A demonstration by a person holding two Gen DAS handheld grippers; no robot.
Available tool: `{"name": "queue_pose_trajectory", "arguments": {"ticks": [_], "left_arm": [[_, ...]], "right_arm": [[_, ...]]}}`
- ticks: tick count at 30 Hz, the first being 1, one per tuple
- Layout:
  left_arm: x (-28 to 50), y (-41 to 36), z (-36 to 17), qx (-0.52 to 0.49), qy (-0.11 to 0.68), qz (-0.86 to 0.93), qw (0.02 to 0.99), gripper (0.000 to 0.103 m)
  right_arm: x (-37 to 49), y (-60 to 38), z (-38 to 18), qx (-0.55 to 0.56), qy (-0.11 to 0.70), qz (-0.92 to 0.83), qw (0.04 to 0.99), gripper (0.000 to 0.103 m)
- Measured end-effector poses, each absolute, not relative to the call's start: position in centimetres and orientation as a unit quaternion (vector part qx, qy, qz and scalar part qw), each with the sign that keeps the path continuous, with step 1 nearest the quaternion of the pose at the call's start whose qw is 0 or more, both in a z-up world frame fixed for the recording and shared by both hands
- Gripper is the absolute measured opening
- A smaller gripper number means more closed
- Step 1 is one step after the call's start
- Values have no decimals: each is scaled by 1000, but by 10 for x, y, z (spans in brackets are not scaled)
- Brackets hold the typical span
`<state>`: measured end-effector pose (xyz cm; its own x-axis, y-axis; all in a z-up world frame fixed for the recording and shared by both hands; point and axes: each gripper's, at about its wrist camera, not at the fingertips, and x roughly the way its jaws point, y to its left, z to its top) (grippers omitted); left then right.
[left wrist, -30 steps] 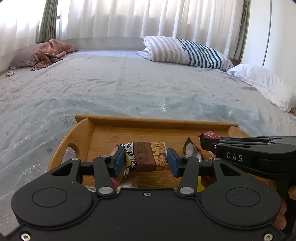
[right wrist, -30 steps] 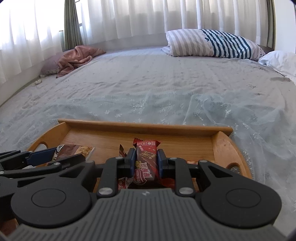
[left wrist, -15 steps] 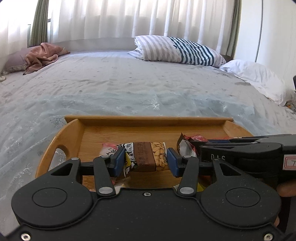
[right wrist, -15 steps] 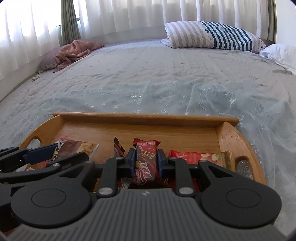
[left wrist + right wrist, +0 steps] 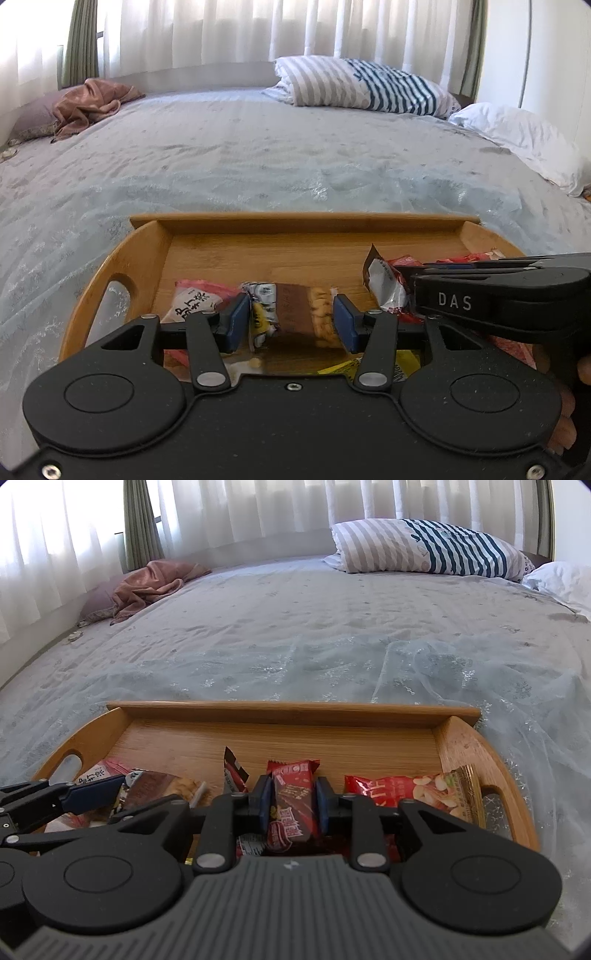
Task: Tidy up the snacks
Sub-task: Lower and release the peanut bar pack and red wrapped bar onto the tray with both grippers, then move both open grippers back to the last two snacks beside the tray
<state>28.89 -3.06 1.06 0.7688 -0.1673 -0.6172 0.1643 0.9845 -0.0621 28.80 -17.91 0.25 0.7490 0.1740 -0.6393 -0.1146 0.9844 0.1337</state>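
over the wooden tray point(image 5: 461, 746) on the bed, right gripper point(image 5: 290, 803) has just been opening, red bar point(image 5: 293, 805) between loose jaws; left gripper point(image 5: 290, 321) clamps the almond bar point(image 5: 295, 310).

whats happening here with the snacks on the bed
A person is sorting snack packets into a wooden tray on the bed, a handheld tool in each hand. The left tool has a brown almond bar between its pads, low over the tray. The right tool has a red chocolate bar upright between its pads; its jaws have just been opening, so it seems to be letting go. A red nut packet already lies at the tray's right end.
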Motion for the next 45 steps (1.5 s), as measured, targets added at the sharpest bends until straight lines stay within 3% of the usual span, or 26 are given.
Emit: {"name": "queue_pose_trajectory", "arguments": {"ticks": [7, 12, 14, 20, 27, 36, 45], "left_arm": [[282, -27, 18, 3, 315, -80, 946, 62], [274, -22, 27, 0, 309, -70, 948, 77], [270, -20, 30, 0, 304, -71, 950, 79], [257, -16, 37, 5, 298, -69, 952, 83], [237, -6, 44, 5, 290, -65, 955, 92], [197, 5, 52, 17, 279, -70, 957, 97], [144, 19, 52, 28, 255, -73, 964, 101]], "right_arm": [[283, -181, 8, 46, 339, 81, 936, 38], [275, -184, 14, 54, 331, 80, 939, 52], [271, -183, 17, 52, 328, 82, 940, 52], [259, -177, 24, 31, 316, 84, 944, 55], [244, -176, 32, 31, 308, 90, 947, 67], [210, -166, 38, 12, 297, 95, 950, 82], [167, -157, 38, 9, 282, 113, 953, 90]]}}
